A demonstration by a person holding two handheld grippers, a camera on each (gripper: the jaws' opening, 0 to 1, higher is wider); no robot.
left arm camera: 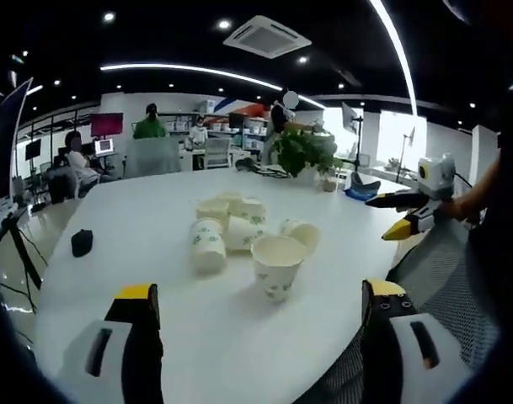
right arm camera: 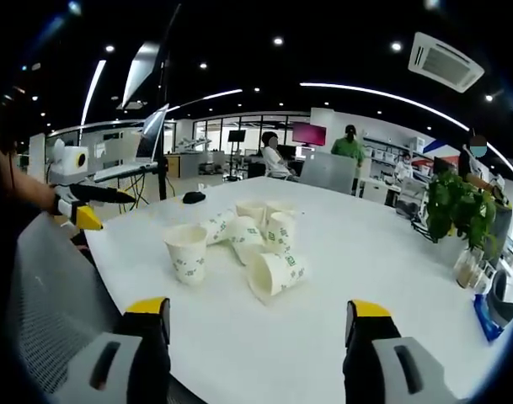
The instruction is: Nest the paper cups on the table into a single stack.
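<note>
Several white paper cups with green print sit in a loose group on the white round table point(left arm camera: 155, 219). One cup point(left arm camera: 278, 263) stands upright nearest me, one point(left arm camera: 300, 231) lies on its side, others point(left arm camera: 231, 215) cluster behind. In the right gripper view the upright cup point(right arm camera: 187, 251) stands left of a lying cup point(right arm camera: 275, 273), with the cluster point(right arm camera: 256, 223) beyond. My left gripper point(left arm camera: 259, 295) is open, short of the upright cup, holding nothing. My right gripper point(right arm camera: 259, 307) is open and empty near the table edge. Each shows in the other's view: right point(left arm camera: 391, 215), left point(right arm camera: 104, 209), both apart from the cups.
A black mouse-like object point(left arm camera: 82, 241) point(right arm camera: 193, 197) lies far from the cups. A potted plant point(left arm camera: 302, 151) point(right arm camera: 454, 210) and a blue item point(right arm camera: 492, 307) stand at the far side of the table. A mesh chair point(right arm camera: 54, 286) is at the table's edge. People sit at desks behind.
</note>
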